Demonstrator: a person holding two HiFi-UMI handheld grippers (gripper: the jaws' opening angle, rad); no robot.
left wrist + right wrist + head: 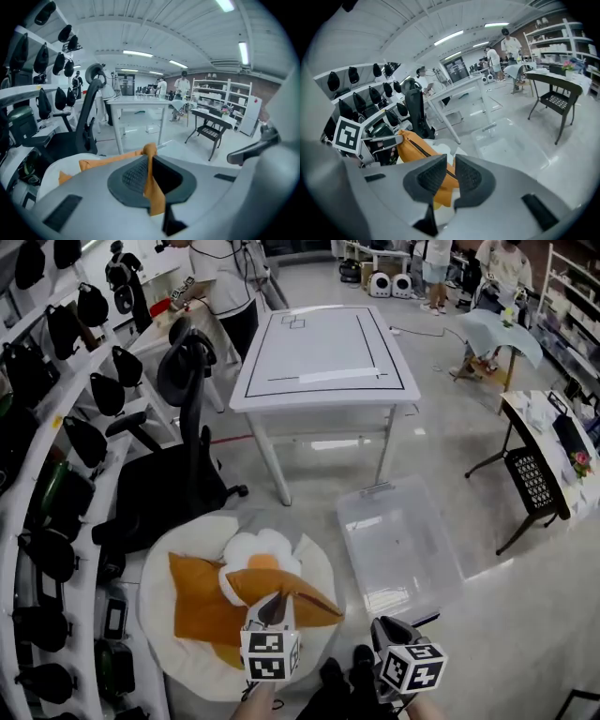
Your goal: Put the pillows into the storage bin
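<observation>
Orange pillow (281,592) at lower centre: left gripper (150,158) pinches its fabric, right gripper (449,169) seemingly nips it too, bin (403,540) alongside.

Four pillows: an orange pillow (292,592), a second orange pillow (192,601), one flower pillow (262,551) and one round cream pillow (183,545). One bin (398,545). One white table (319,348). One black chair (173,488). Two grippers: left gripper (274,607), right gripper (382,626).
</observation>
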